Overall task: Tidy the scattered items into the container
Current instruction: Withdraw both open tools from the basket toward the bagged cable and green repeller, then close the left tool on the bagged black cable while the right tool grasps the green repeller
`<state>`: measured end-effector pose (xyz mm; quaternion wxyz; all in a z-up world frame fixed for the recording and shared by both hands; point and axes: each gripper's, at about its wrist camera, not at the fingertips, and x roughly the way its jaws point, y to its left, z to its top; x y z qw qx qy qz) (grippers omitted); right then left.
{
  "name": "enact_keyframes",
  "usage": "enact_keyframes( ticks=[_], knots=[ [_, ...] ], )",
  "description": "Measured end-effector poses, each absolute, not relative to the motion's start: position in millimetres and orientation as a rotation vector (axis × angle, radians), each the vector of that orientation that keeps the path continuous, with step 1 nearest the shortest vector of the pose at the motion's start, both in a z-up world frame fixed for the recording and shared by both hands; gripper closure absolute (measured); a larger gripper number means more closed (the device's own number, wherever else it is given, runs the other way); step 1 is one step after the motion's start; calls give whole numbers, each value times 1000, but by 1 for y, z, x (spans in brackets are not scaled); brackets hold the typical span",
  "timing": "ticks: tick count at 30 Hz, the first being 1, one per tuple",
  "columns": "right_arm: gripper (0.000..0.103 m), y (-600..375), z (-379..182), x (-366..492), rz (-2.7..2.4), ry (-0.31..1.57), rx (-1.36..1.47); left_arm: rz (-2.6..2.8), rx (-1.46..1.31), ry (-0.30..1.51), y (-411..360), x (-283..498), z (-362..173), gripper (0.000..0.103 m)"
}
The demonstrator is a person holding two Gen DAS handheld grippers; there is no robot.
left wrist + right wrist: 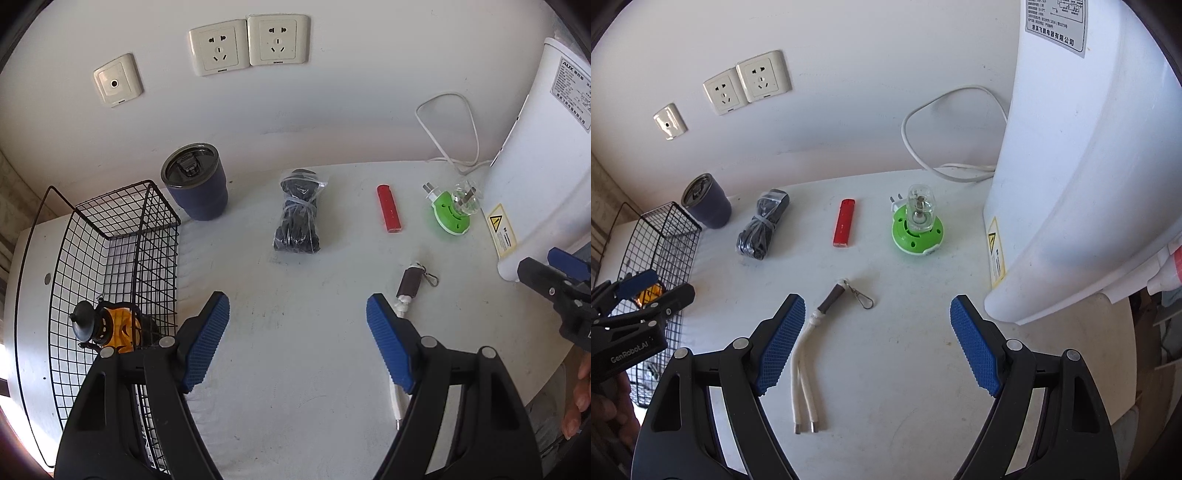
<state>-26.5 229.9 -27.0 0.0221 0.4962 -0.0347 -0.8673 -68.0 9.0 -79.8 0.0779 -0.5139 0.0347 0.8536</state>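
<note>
In the left wrist view, our left gripper (297,336) hangs over bare white table (295,406) with its jaws wide and nothing between them. The wire basket (110,236) stands at the left, already holding an orange lantern toy (110,326). Still out on the table are the bagged black cable (297,214) in the middle, the red lighter (388,208) to its right, the green plug-in device (451,208) farther right, and the corded keychain (408,284) nearest us.

In the right wrist view, our right gripper (877,339) is also spread wide and empty, with the keychain's white cord (803,369) running just inside its left pad (781,343). We judge the keychain the next pick: we should centre the jaws over the dark sleeve (831,297), descend squarely, close firmly, then carry it left to the basket (665,236) without snagging the trailing cord on the wire rim.
</note>
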Motion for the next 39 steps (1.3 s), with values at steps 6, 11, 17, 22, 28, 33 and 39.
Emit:
enact_keyframes(
  ticks=[6,11,17,22,28,33,39],
  knots=[
    [21,234,-31,-38,-2678,-105,1545,2545,-1559,105,13,-82,-88,29],
    [21,237,-33,-50,-2673,-100,1545,2536,-1562,121,18,-97,-94,29],
    [21,242,-38,-70,-2671,-85,1558,2529,-1569,157,24,-114,-104,29],
    [21,244,-48,-82,-2653,-76,1572,2521,-1585,160,27,-128,-113,29],
    [21,246,-57,-100,-2633,-65,1591,2512,-1621,179,30,-146,-126,29],
    [21,249,-65,-112,-2618,-50,1601,2508,-1645,170,32,-159,-136,29],
    [21,254,-72,-124,-2604,-68,1608,2499,-1662,198,35,-173,-146,29]
  ],
)
